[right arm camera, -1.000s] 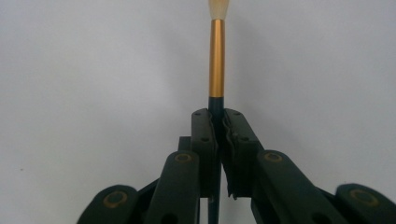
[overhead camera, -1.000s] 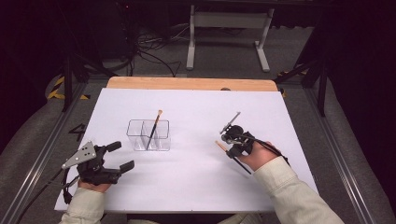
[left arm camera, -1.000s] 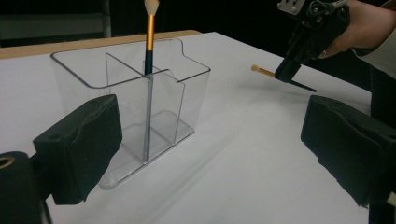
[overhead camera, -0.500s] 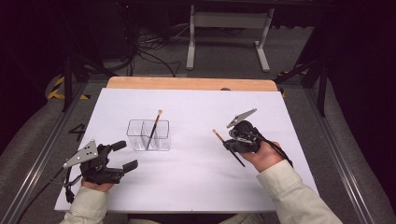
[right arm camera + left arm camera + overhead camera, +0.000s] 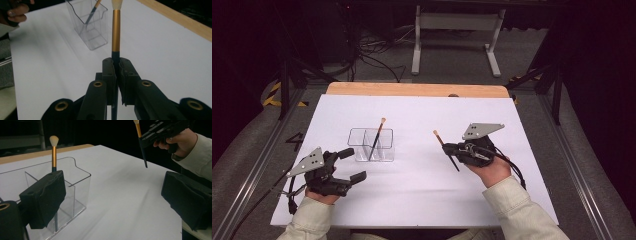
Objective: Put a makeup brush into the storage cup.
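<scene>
A clear plastic organiser (image 5: 372, 145) stands on the white table (image 5: 422, 190) left of centre, with one makeup brush (image 5: 377, 136) leaning in it, bristles up. The same organiser (image 5: 62, 192) and brush (image 5: 53, 152) show close in the left gripper view. My right gripper (image 5: 451, 150) is shut on a second makeup brush (image 5: 444, 148), held above the table right of centre. In the right gripper view the pads clamp that brush's dark handle (image 5: 115, 56), its gold ferrule pointing toward the organiser (image 5: 88, 22). My left gripper (image 5: 354, 165) rests open at the front left, nothing between its jaws.
A wooden strip (image 5: 417, 89) runs along the table's far edge. Behind it are a metal stand (image 5: 457, 30) and cables on the dark floor. Metal rails flank the table on both sides.
My right hand has lifted the second brush off the table and turned, so the grey plate now faces up. The left gripper has stayed put.
</scene>
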The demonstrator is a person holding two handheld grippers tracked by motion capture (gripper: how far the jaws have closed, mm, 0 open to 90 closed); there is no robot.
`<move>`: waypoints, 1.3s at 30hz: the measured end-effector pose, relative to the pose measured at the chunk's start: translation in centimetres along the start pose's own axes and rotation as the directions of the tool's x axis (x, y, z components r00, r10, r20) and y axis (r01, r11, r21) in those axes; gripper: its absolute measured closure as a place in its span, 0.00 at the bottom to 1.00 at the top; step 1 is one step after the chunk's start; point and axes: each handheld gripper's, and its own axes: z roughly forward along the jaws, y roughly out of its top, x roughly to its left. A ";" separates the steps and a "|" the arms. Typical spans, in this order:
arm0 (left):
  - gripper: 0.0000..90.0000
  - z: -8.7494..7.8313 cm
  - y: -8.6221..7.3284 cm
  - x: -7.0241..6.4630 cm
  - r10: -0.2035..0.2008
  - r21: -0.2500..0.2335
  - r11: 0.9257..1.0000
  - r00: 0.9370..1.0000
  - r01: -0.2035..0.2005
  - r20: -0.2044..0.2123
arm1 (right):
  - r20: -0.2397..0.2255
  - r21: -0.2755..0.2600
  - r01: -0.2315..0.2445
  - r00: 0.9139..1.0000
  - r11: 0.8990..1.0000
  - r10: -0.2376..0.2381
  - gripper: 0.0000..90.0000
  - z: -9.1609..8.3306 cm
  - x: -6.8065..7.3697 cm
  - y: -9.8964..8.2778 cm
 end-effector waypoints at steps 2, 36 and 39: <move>0.08 0.1 0.1 -0.2 0.002 -0.001 1.000 1.000 -0.002 0.009 | -0.008 -0.040 0.007 1.000 0.999 -0.007 0.93 0.0 0.2 0.0; 0.13 3.9 1.7 -2.0 0.051 -0.027 0.998 0.989 -0.048 0.138 | -0.243 -0.405 -0.021 0.966 0.914 -0.086 0.93 1.7 2.2 -0.3; 0.13 4.3 1.8 -2.2 0.057 -0.026 0.998 0.987 -0.054 0.151 | -0.247 -0.420 -0.012 0.964 0.907 -0.102 0.93 1.9 2.4 -0.3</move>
